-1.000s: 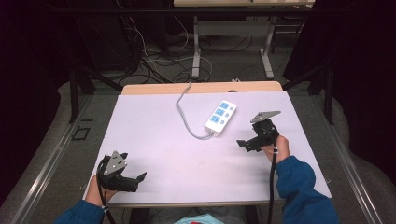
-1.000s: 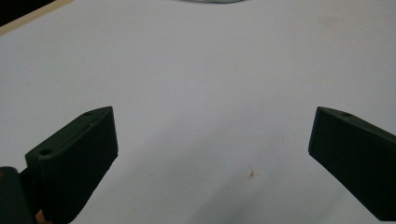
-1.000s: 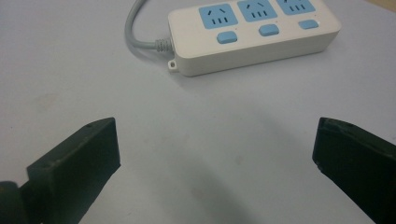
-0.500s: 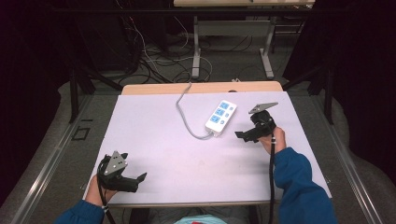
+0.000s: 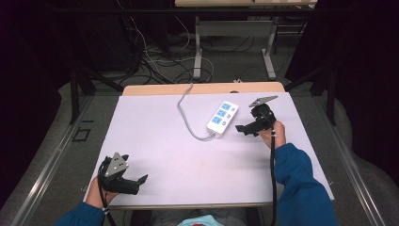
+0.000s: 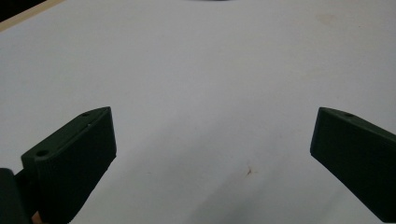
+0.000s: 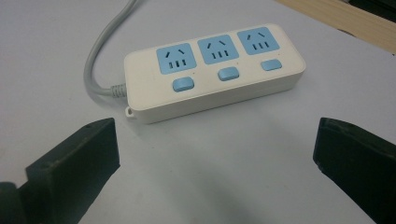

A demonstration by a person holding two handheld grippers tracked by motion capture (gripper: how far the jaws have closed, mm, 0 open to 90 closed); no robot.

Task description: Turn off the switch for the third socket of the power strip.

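A white power strip (image 5: 222, 118) with three blue sockets and blue switches lies on the table (image 5: 188, 155), right of centre; its grey cord (image 5: 188, 117) curls off toward the far edge. In the right gripper view the power strip (image 7: 212, 70) lies just ahead of the jaws. My right gripper (image 5: 241, 128) is open, a short way right of the strip, pointing at it, nothing between its jaws (image 7: 215, 154). Near the front left corner my left gripper (image 5: 142, 179) is open and low over bare tabletop (image 6: 210, 93), holding nothing.
The white table has a wooden strip (image 5: 202, 88) along its far edge. Beyond it stand table legs (image 5: 197, 47) and tangled cables (image 5: 155, 52) on the floor. A small brown mark (image 6: 249, 171) sits on the tabletop ahead of the left jaws.
My right gripper has moved up and left, closer to the power strip. The left gripper has stayed where it was.
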